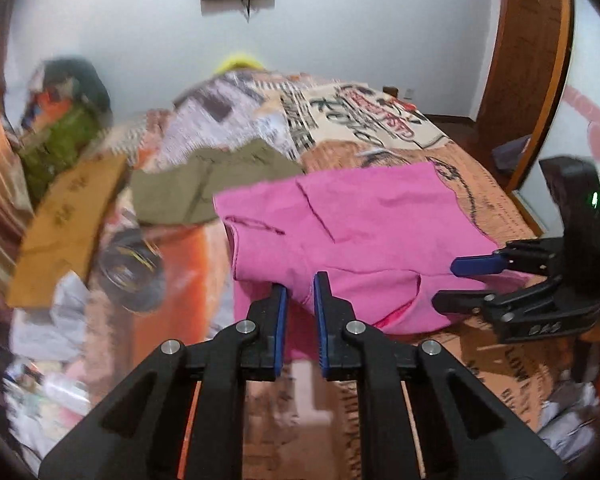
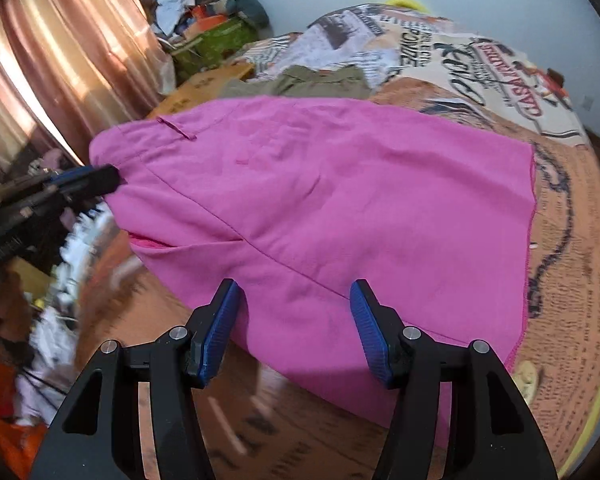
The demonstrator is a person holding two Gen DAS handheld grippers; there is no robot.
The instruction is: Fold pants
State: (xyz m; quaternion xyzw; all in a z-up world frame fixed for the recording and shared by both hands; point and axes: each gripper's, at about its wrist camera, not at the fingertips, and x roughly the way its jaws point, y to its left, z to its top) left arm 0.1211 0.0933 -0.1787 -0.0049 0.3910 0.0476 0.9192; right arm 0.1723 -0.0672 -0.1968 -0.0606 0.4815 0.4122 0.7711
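The pink pants (image 2: 320,200) lie folded and spread on the patterned bedspread (image 2: 572,240); they also show in the left wrist view (image 1: 360,232). My left gripper (image 1: 300,292) sits at the pants' near left edge with its jaws a small gap apart and nothing between them; in the right wrist view it shows as a dark tip (image 2: 96,180) at the waistband corner. My right gripper (image 2: 294,300) is open, its jaws wide apart over the near edge of the pants, holding nothing. It also shows in the left wrist view (image 1: 456,284), open at the pants' right edge.
An olive garment (image 1: 204,188) lies behind the pants. A cardboard box (image 1: 64,224), a tape roll (image 1: 132,272) and clutter sit left of the bed. Curtains (image 2: 52,60) hang on the left. A wooden door frame (image 1: 532,60) stands at the right.
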